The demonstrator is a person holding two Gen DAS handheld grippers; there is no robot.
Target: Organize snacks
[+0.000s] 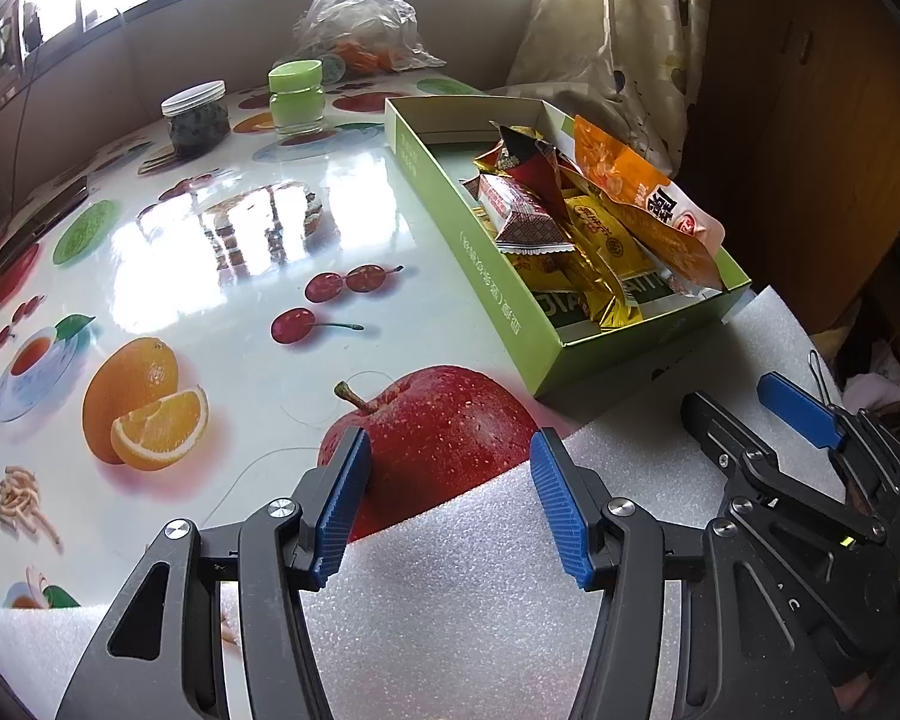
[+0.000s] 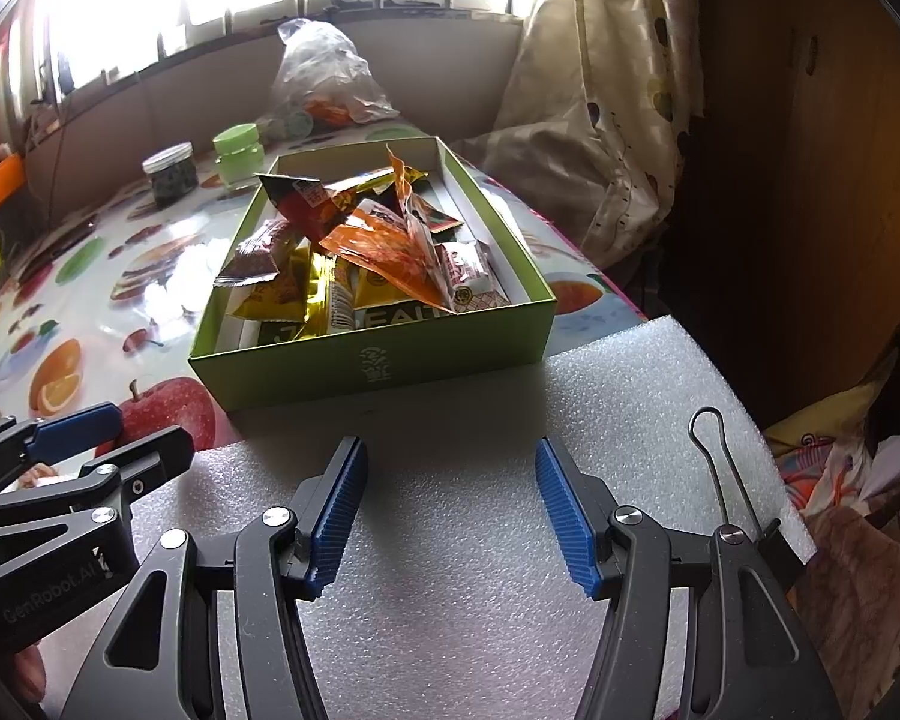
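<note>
Both hand-held grippers hover low over a white foam sheet [image 2: 480, 540] at the near edge of the table, and neither holds anything. On the left gripper [image 1: 450, 504] the two blue ribbed pads [image 1: 345, 504] stand wide apart, part over the foam and part over a red apple printed on the glossy fruit-patterned tablecloth [image 1: 240, 300]. Just to its right, the right gripper [image 2: 450, 510] is likewise spread open above the foam.

Just beyond the foam sits a light green cardboard box [image 2: 372, 360], open-topped, its near end resting on the foam's far edge. Inside it lies a loose pile of snack packets [image 2: 360, 246]: orange, yellow, gold, red and white wrappers, overlapping.

Farther back on the tablecloth stand a clear jar with dark contents [image 1: 197, 118] and a green-lidded jar [image 1: 296, 97], side by side but apart. Behind them, against the wall, slumps a crumpled clear plastic bag [image 1: 360, 18].
</note>
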